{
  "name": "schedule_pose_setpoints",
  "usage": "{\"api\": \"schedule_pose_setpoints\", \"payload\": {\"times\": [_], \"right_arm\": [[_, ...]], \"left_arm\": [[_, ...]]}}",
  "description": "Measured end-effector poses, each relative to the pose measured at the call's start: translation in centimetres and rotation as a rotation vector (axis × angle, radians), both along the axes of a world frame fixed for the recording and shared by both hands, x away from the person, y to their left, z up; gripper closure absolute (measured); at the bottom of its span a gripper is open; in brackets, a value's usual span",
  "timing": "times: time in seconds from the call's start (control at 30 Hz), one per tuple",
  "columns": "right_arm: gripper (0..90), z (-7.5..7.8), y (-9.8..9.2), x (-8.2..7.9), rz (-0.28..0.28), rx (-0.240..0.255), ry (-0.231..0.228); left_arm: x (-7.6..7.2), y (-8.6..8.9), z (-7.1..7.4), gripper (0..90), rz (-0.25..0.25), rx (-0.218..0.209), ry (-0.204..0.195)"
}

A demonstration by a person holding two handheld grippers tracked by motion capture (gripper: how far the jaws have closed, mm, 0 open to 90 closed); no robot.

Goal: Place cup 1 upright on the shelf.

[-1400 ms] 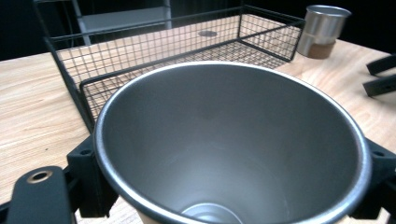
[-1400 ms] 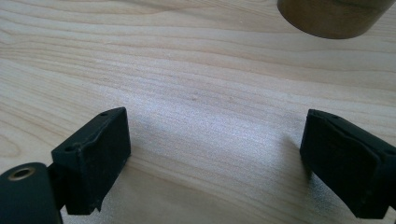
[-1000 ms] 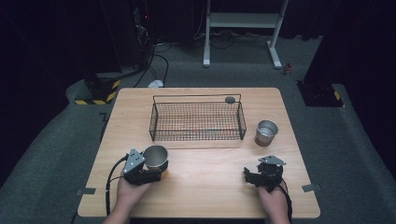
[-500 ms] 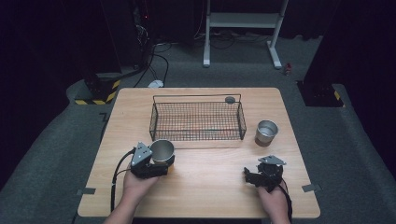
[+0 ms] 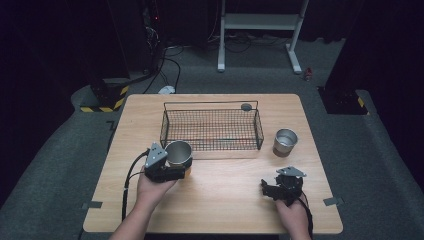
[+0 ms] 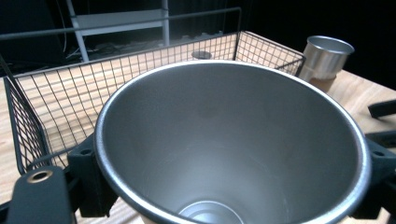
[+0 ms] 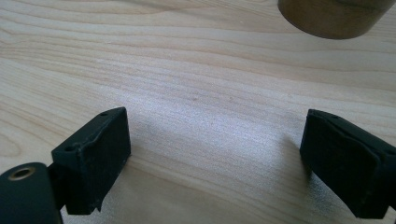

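While the left tool grips it, the shiny steel cup with the tapered wall sits pinched between the black jaws, one pad pressed against each side of its wall just under the rim. Seen down the left gripper view, the steel cup is empty: bare metal wall all the way down to a small round bottom. Its mouth opens up and back toward the tool's camera, its long axis running from that wide rim down to the narrow base, close to upright in the high view.

Just beyond the held cup, ahead of the left tool, stands the black wire-mesh basket, rectangular and long from side to side; its near wall is right beside the cup's rim. Inside the black wire-mesh basket there is nothing but the pale wood showing through the mesh. A small dark round disc lies on the table by the basket's far right corner.

Off to the right tool's far side stands a second steel cup with a brown lower band, upright, mouth up, empty as far as the high view tells.

The right tool rests low over the light wooden table, its jaws spread wide apart with bare wood between them.
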State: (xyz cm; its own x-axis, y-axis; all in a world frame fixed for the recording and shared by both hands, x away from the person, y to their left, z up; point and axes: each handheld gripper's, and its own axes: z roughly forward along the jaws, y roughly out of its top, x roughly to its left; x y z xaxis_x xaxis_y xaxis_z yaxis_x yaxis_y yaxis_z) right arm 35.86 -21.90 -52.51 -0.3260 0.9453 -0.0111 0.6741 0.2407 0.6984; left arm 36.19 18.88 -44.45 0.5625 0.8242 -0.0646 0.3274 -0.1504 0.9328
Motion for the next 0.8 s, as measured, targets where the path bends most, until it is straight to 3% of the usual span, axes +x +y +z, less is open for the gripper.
{"api": "schedule_pose_setpoints", "payload": {"times": [0.17,0.73,0.8], "right_arm": [[8.5,0.0,0.0,0.0,0.002,-0.001,-0.001],[8.5,0.0,0.0,0.0,0.004,-0.003,-0.001],[8.5,0.0,0.0,0.0,0.004,-0.003,-0.001]], "left_arm": [[0.8,0.0,0.9,13.3,0.009,-0.038,-0.007],[2.8,0.0,3.0,13.3,0.029,-0.039,-0.042],[3.0,0.0,3.2,13.3,0.031,-0.019,-0.035]]}}
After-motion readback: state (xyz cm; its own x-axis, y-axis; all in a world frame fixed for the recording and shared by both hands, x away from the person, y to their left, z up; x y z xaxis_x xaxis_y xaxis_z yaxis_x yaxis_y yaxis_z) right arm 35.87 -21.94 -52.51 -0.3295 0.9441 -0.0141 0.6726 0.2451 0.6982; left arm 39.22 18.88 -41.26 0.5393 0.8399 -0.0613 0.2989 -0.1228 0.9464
